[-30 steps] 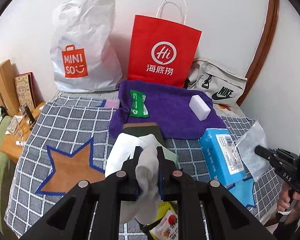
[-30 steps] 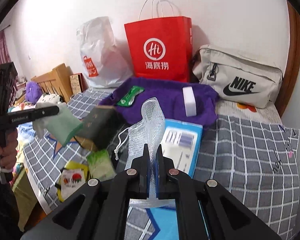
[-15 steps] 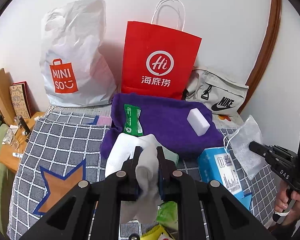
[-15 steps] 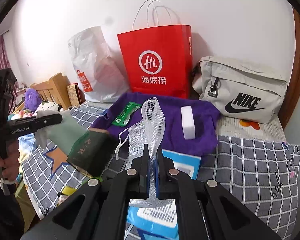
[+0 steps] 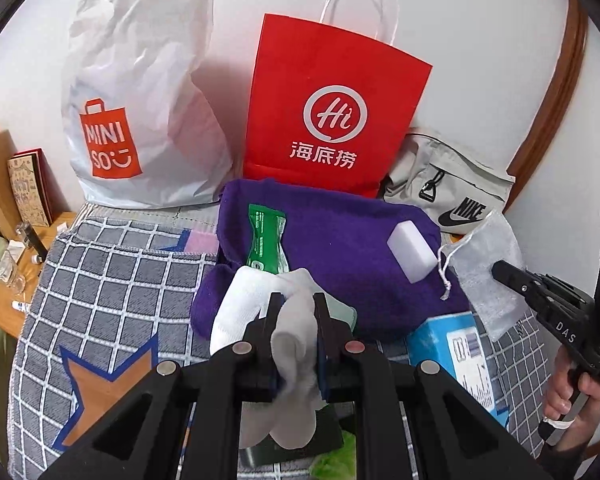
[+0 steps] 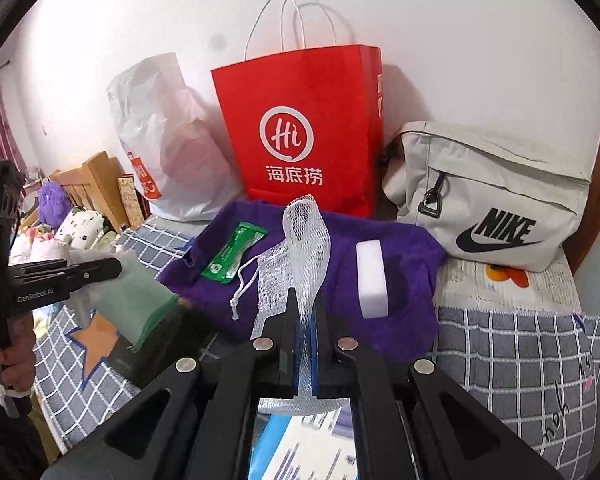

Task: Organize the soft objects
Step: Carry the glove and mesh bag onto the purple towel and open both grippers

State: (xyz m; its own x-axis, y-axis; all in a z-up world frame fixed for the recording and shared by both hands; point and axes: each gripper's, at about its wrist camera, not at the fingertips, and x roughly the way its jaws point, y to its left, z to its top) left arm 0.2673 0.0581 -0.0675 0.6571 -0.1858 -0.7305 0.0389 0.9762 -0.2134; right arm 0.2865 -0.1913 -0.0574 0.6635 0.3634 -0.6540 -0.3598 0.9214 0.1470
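1. The left gripper [image 5: 296, 312], at the bottom centre of the left wrist view, is clenched on a bunched white and pale green cloth [image 5: 260, 304] that spills out on both sides of its black fingers.
2. The right gripper [image 6: 306, 320], at the bottom centre of the right wrist view, is clamped tight on a white mesh drawstring pouch [image 6: 306, 236], which stands up from its tips with its cord dangling to the left.
3. Just past both grippers, in mid-frame, a purple fleece towel [image 5: 340, 240] lies on the grey checked bedcover [image 5: 112, 276].
4. On the towel rest a green foil sachet [image 5: 266, 240] at its left and a white rectangular sponge block [image 5: 412, 250] at its right, well apart.
5. Against the wall, across the upper frame, stand a white plastic shopping bag [image 5: 140, 100], a red paper carrier bag [image 5: 332, 120] and a beige fabric sling bag [image 6: 492, 196].
6. A blue and white box [image 5: 456, 344] lies at the lower right of the left wrist view, touching the towel's near edge.
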